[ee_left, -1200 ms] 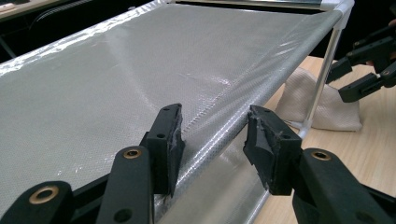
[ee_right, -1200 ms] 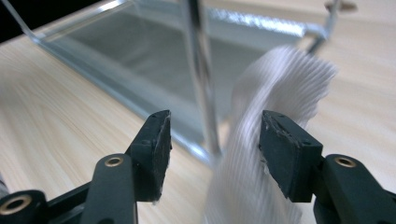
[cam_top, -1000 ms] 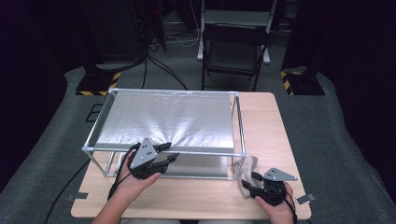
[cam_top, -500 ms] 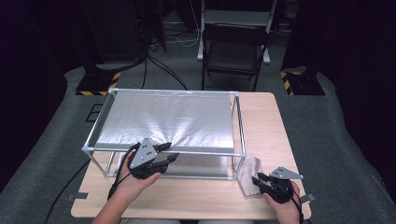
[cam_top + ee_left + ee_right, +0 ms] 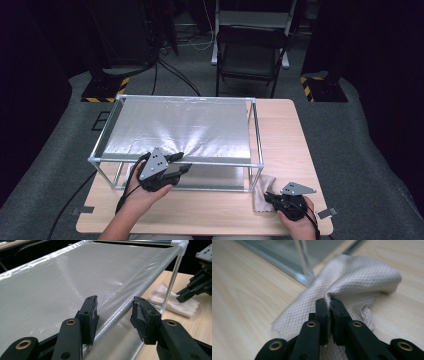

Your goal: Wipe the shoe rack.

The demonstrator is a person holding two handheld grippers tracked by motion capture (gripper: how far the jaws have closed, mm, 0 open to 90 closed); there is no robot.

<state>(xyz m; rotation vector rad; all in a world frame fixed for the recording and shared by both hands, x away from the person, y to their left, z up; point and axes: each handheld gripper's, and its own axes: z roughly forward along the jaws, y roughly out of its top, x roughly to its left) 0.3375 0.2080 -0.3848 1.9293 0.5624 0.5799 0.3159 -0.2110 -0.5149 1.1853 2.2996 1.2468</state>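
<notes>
near the table's front right corner, the right gripper (image 5: 329, 302) has just squeezed its jaws onto the cloth (image 5: 352, 282), while the left gripper (image 5: 113, 312) stays spread at the frame (image 5: 150, 280).

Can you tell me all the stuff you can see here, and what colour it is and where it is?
cloth: 1, beige, on the table by the frame's near right leg, pinched in the right gripper
frame: 1, silver tubes with shiny film on top, on the table
table: 1, light wood, centre
chair: 1, dark, behind the table
striped bases: 2, black and yellow, on the floor
left gripper: 1, black, jaws either side of the frame's front bar
right gripper: 1, black, just closed on the cloth
hands: 2, near edge
</notes>
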